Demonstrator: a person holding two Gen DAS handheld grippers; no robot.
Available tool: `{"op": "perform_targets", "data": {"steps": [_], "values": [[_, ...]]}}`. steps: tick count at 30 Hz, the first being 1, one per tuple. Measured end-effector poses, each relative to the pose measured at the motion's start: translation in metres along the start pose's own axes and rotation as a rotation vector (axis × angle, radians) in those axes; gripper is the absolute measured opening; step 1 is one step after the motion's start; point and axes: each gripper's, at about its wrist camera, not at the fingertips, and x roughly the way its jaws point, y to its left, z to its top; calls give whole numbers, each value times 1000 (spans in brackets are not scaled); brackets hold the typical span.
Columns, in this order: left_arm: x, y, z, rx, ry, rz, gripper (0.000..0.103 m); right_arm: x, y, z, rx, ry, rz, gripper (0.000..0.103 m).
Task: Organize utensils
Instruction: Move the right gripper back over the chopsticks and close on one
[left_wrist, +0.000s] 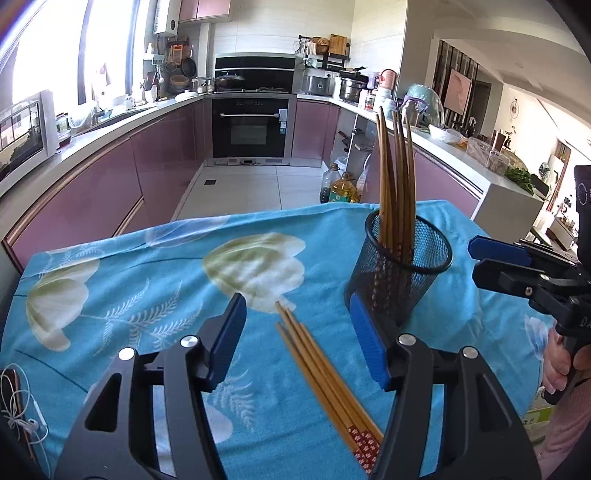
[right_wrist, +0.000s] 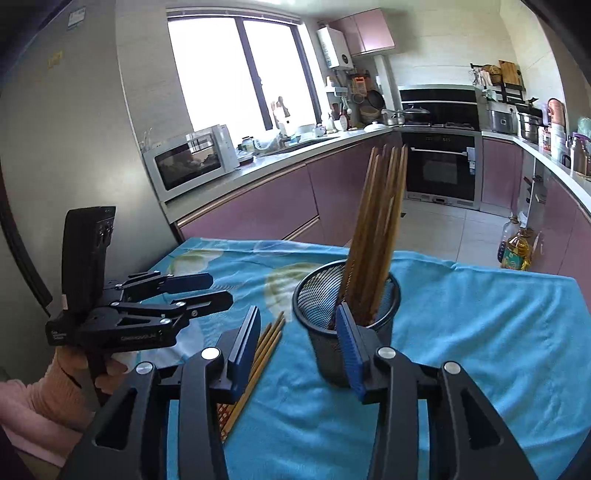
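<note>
Chopsticks half sorted on my worktop (left_wrist: 110, 280).
Left view: my left tool (left_wrist: 297, 345) gapes empty over loose chopsticks (left_wrist: 325, 380), lower centre; cup (left_wrist: 402, 269) holds others (left_wrist: 395, 177). Right view: my right tool (right_wrist: 299, 349) gapes empty before the cup (right_wrist: 343, 314), centre.

A round black wire-mesh cup (left_wrist: 399, 266) stands on the blue flowered cloth (left_wrist: 147, 295) that covers the table. Some long brown wooden chopsticks (left_wrist: 395, 177) stand inside the cup. More brown wooden chopsticks (left_wrist: 325, 376) lie flat on the cloth, just left of the cup.
</note>
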Motion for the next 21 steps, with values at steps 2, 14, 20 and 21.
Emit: {"op": "perform_targets", "data": {"steps": [2,14,20,21], "values": [[0,3,-13,2,17,25,59,8,7,-11,1,36,18,42],[6,10,-61,-55,119,52,63,71,35,-66,20,241,2,42],[8,12,-70,-76,139,39,63,78,50,-73,-35,263,-43,42],[8,12,-71,-77,140,39,63,79,51,-73,-42,266,-47,42]]}}
